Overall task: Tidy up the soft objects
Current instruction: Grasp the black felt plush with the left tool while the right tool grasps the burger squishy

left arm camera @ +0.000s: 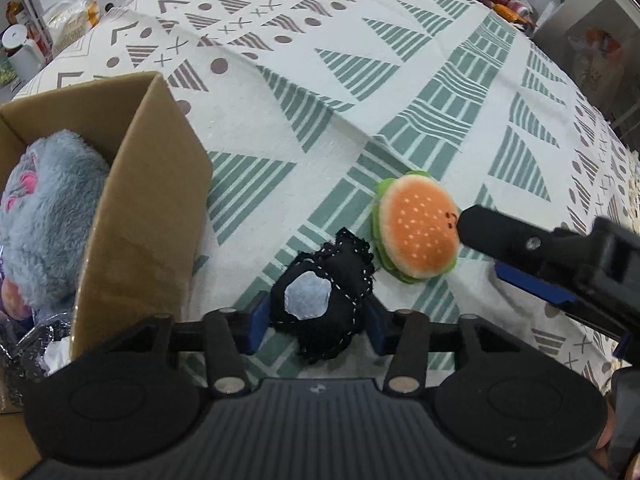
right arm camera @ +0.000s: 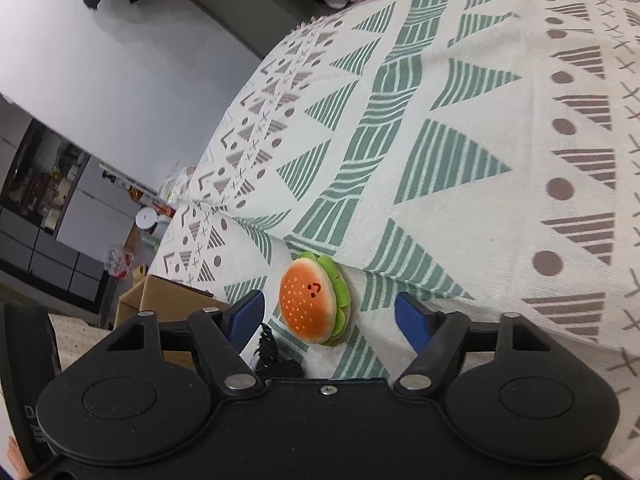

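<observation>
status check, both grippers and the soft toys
Left gripper shut on black fabric toy. Right gripper open around burger plush, not yet gripping. Cardboard box left of them, grey plush inside. Nothing blocking.

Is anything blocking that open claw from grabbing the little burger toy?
Nothing visible does. The right gripper is open, and the orange plush burger with green felt lettuce lies on the patterned cloth between its blue fingers. The black stitched fabric toy, held by the left gripper, sits beside it, not in between.
</observation>
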`<control>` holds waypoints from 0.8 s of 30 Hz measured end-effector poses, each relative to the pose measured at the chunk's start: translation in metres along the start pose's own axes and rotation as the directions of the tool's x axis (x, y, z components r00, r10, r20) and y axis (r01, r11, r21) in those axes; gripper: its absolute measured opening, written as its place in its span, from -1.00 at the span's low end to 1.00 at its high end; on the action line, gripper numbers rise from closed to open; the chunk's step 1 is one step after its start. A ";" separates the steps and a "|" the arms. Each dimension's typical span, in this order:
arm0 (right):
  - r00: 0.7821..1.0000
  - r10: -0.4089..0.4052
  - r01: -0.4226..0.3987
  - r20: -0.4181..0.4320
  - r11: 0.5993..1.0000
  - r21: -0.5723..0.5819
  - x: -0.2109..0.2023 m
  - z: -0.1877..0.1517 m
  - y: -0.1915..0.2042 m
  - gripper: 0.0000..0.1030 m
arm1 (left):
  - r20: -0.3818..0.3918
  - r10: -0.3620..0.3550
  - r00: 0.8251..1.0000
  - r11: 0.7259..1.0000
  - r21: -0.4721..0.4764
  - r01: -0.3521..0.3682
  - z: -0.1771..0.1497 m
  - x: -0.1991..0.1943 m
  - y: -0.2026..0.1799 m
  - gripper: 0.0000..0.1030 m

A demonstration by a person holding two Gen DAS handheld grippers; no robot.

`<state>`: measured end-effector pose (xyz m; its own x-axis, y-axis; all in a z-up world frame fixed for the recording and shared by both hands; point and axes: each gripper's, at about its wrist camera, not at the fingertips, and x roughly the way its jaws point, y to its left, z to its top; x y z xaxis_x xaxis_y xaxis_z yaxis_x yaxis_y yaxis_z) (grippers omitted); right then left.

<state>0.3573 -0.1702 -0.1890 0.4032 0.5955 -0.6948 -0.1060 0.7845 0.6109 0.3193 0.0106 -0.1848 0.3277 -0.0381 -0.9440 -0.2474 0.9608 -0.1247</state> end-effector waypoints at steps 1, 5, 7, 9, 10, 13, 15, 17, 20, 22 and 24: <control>1.000 -0.003 0.003 -0.009 1.000 -0.004 0.003 0.001 0.001 0.20 | -0.002 -0.001 1.000 1.000 -0.007 0.001 0.001 0.001 0.002 -0.23; 1.000 -0.004 0.004 -0.026 1.000 -0.011 0.013 0.002 0.003 0.16 | -0.006 -0.020 1.000 0.999 -0.028 0.020 0.004 0.000 0.007 -0.35; 0.999 -0.003 0.002 -0.035 1.000 -0.026 0.019 0.002 0.007 0.13 | -0.004 -0.023 1.000 0.999 -0.035 0.023 0.004 -0.001 0.009 -0.40; 0.999 -0.007 0.006 -0.042 0.999 -0.040 0.024 0.002 0.009 -0.05 | 0.000 -0.023 1.000 0.999 -0.033 0.023 0.004 -0.003 0.009 -0.41; 0.999 -0.011 0.009 -0.048 0.999 -0.041 0.027 0.002 0.009 -0.30 | 0.005 -0.018 1.000 0.999 -0.028 0.018 0.004 -0.004 0.008 -0.42; 0.999 -0.023 0.021 -0.046 0.999 -0.050 0.028 0.000 0.008 -0.51 | 0.018 -0.007 1.000 1.000 -0.011 0.007 0.003 -0.012 0.006 -0.42; 0.999 -0.039 0.036 -0.037 0.997 -0.075 0.022 -0.004 0.010 -0.54 | 0.030 -0.006 1.000 1.000 0.002 0.006 0.004 -0.019 0.004 -0.42; 0.998 -0.061 0.059 -0.024 0.996 -0.068 0.014 -0.004 0.009 -0.57 | 0.038 -0.011 0.999 1.000 0.007 0.011 0.004 -0.027 0.003 -0.42; 0.997 -0.072 0.072 0.010 0.996 -0.059 -0.004 -0.007 0.008 -0.58 | 0.054 -0.022 0.998 1.000 0.006 0.022 0.003 -0.040 0.002 -0.42; 0.997 -0.068 0.069 0.027 0.997 -0.040 -0.017 -0.010 0.007 -0.58 | 0.070 -0.036 0.997 0.999 0.009 0.035 -0.001 -0.051 0.001 -0.42; 0.997 -0.071 0.073 0.043 0.997 -0.036 -0.028 -0.012 0.007 -0.58 | 0.083 -0.046 0.995 0.999 0.012 0.045 -0.005 -0.061 0.001 -0.42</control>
<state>0.3344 -0.1787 -0.1699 0.4488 0.5302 -0.7193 -0.1087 0.8314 0.5450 0.2949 0.0122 -0.1289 0.4134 -0.0590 -0.9086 -0.2213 0.9615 -0.1631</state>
